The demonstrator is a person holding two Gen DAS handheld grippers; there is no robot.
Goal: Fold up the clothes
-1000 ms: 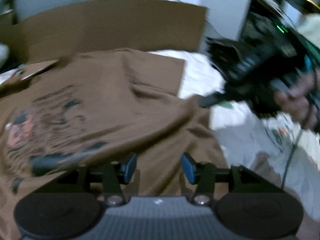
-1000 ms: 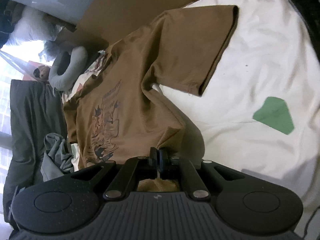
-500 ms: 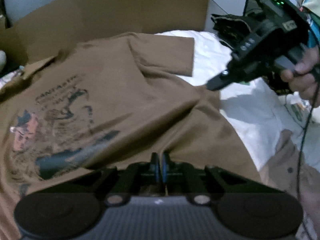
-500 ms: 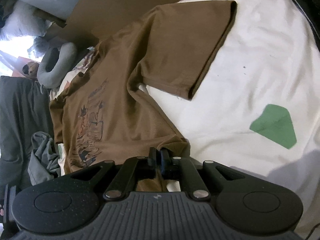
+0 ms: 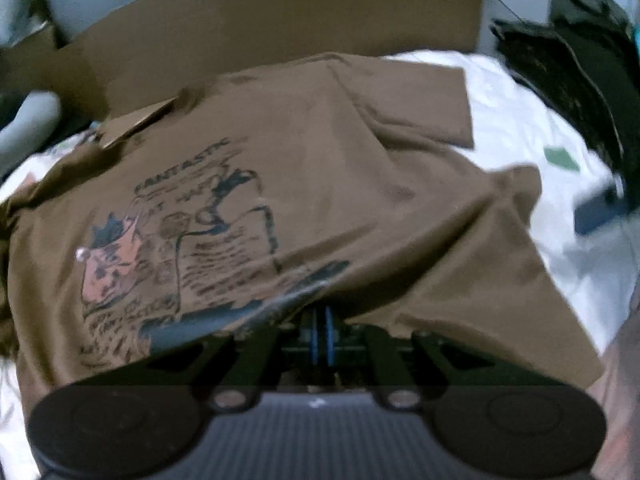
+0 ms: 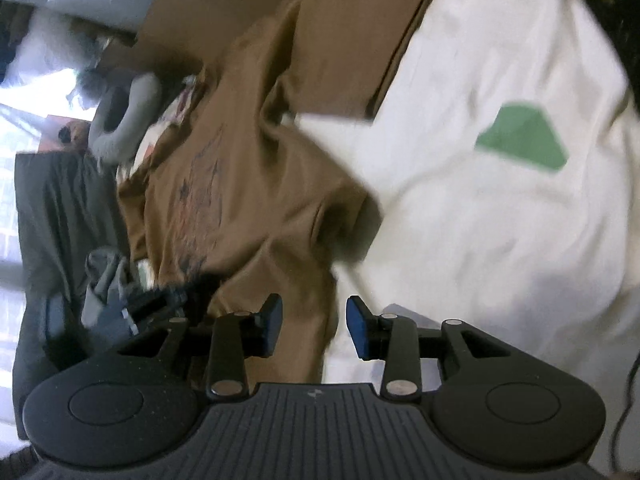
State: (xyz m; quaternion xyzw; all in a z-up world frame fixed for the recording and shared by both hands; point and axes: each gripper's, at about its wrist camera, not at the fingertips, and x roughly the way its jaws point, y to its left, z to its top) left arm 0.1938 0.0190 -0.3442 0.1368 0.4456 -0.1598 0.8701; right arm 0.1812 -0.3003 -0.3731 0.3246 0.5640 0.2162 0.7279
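One brown T-shirt [image 5: 340, 184], apparently pinched by left gripper [image 5: 321, 334].

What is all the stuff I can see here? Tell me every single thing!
T-shirt: one, brown with a printed picture, spread on the bed.
Bed sheet: one, white, under the shirt.
Green patch: one, green, on the sheet beside the shirt.
Cardboard: one big brown sheet, standing behind the shirt.
Grey cushion: one, curved, beyond the shirt.
Grey cloth: one crumpled bundle, beside the shirt's hem.
Dark fabric: black heap, at the bed's far side.
Left tool: one, black with blue pads, shut on the T-shirt's hem.
Right tool: one, black with blue pads, just opened above the shirt's edge.
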